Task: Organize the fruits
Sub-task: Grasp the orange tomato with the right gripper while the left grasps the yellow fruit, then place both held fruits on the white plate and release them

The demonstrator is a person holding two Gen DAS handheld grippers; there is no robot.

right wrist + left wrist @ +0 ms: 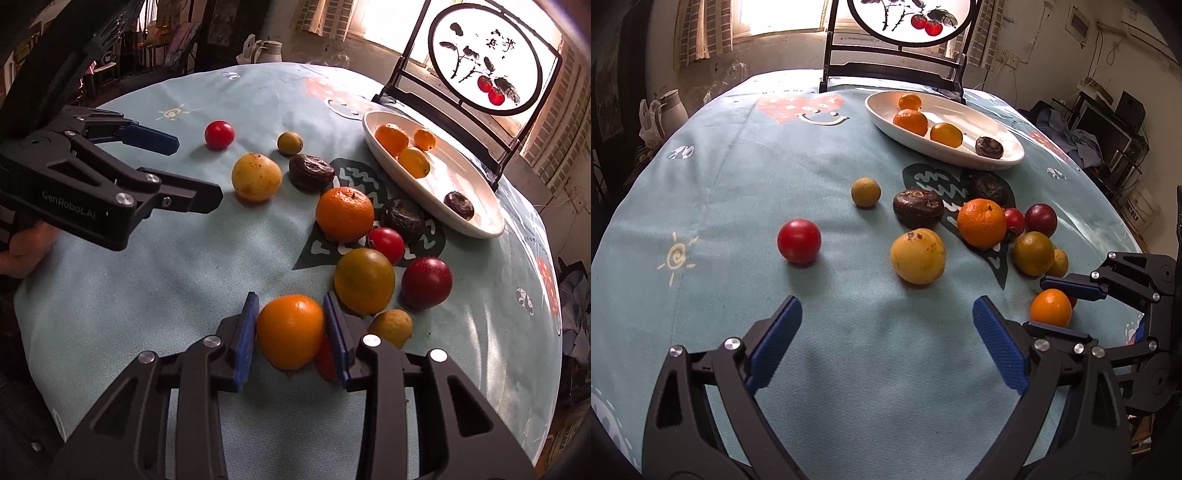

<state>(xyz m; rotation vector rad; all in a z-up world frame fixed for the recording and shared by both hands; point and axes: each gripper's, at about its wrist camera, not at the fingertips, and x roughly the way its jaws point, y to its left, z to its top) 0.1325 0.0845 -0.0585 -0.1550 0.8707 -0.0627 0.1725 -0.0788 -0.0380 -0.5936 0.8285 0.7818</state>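
The right gripper [290, 332] was closed on a round orange tangerine [290, 330] near the front edge of the light blue tablecloth [147, 295], its blue pads touching both sides. The left gripper [886, 332] hung with its fingers spread wide, holding nothing. The long white oval plate [476, 221] held four fruits; its long axis ran diagonally toward the black-framed round screen [491, 59].

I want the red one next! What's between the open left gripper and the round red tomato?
Only bare pale blue tablecloth: the left wrist view shows nothing between the left gripper and the round red tomato.
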